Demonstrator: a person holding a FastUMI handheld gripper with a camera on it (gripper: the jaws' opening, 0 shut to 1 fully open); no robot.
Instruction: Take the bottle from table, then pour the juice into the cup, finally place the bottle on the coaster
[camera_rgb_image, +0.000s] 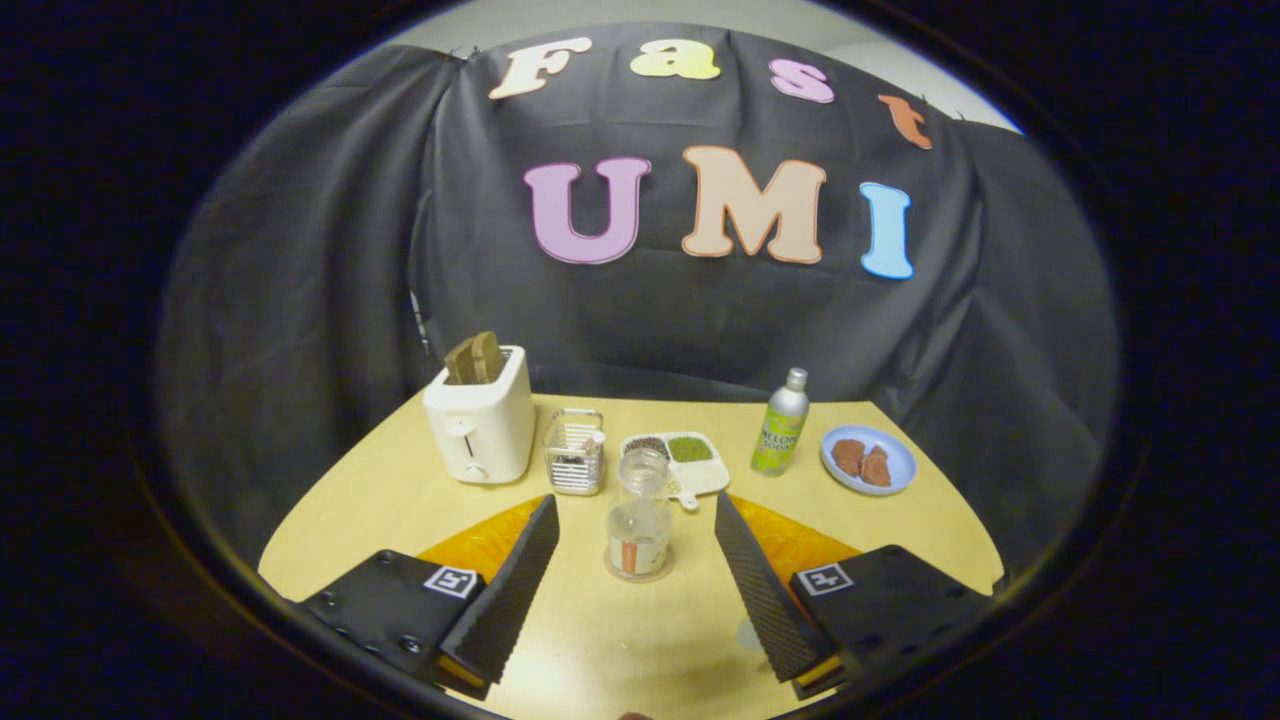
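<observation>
Gripper view: jaws wide, bottle (639, 520) between.

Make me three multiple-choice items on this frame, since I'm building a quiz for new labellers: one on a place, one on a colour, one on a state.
1. Where is the clear bottle?
A. between the open fingers, on a coaster
B. inside the toaster
C. on the plate

2. What colour is the plate?
A. red
B. blue
C. black

3. How is the gripper?
A. shut on the bottle
B. shut on nothing
C. open

Key: 1 A, the bottle stands untouched between the fingers; 2 B, a blue plate lies beside the green bottle; 3 C, the fingers stand wide apart.
</observation>
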